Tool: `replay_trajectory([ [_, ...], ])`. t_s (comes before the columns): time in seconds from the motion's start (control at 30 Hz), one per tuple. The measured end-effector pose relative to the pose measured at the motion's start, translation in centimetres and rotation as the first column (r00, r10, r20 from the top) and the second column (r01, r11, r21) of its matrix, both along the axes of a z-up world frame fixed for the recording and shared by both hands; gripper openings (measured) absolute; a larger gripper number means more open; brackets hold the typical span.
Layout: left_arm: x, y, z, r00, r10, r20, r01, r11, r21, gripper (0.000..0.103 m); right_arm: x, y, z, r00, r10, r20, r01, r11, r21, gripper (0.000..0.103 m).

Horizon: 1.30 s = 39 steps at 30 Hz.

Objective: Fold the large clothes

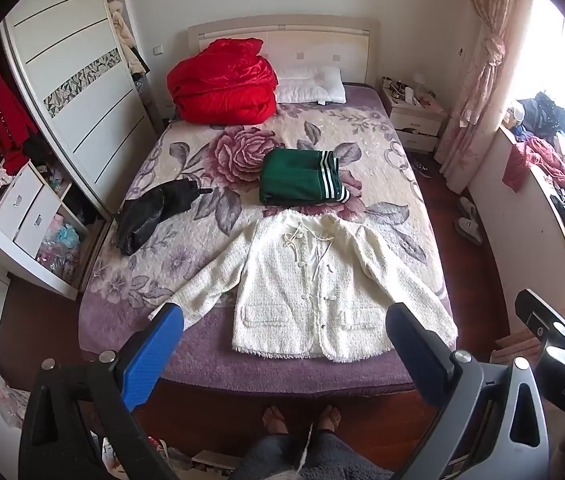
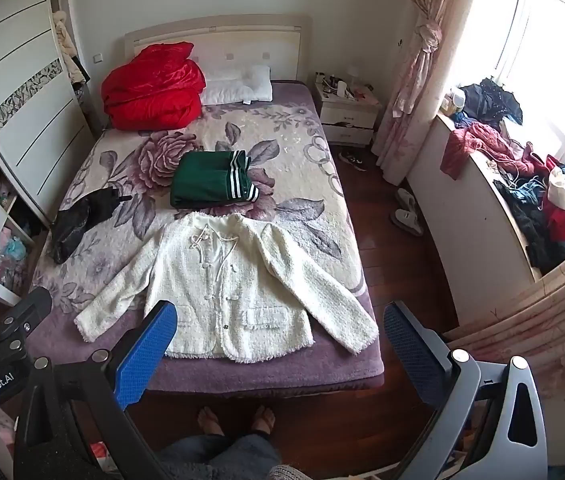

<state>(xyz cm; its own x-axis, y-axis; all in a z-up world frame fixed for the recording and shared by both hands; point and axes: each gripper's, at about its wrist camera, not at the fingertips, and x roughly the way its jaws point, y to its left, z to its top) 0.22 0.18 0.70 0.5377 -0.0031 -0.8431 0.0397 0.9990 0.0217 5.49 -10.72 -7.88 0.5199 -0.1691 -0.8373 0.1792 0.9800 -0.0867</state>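
A white jacket (image 1: 322, 276) lies flat on the bed (image 1: 242, 368), front side up, near the foot edge where the person stands. Its collar points toward the headboard and its hem runs along the foot edge, so the long axis of the body goes away from the person. One sleeve stretches out to the left, the other goes down to the right corner.

The left gripper (image 1: 284, 330) hangs above the foot of the bed with its jaws fully apart and nothing between them. The right gripper (image 2: 280, 328) is the same: wide open, holding nothing, not touching the cloth. Both point down and forward at the jacket.

The jacket is in front of both grippers and below them. In my judgement the left sleeve is nearer to the left gripper, and the right sleeve, which ends close to the bed corner, is nearer to the right gripper. So the folding probably begins with the sleeves, each taken by the hand on its own side.

Behind the jacket a green garment (image 1: 302, 178) with white stripes is already folded. A black garment (image 1: 150, 212) lies unfolded at the left edge.
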Motion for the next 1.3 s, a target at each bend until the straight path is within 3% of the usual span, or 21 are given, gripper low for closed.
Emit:
replay_trajectory([
  [0.7, 1.2, -0.3, 1.7, 1.0, 0.008, 0.015, -0.008, 1.0, -0.002, 0.103, 2.1, 1.6, 1.4, 1.0, 0.008, 0.013, -0.008, 1.0, -0.001, 0.103],
  [1.3, 0.6, 0.5, 2.4, 0.999, 0.027, 0.043, -0.027, 1.0, -0.015, 0.103, 1.3, 1.1, 2.6, 0.999, 0.03, 0.039, -0.029, 1.0, -0.004, 0.103],
])
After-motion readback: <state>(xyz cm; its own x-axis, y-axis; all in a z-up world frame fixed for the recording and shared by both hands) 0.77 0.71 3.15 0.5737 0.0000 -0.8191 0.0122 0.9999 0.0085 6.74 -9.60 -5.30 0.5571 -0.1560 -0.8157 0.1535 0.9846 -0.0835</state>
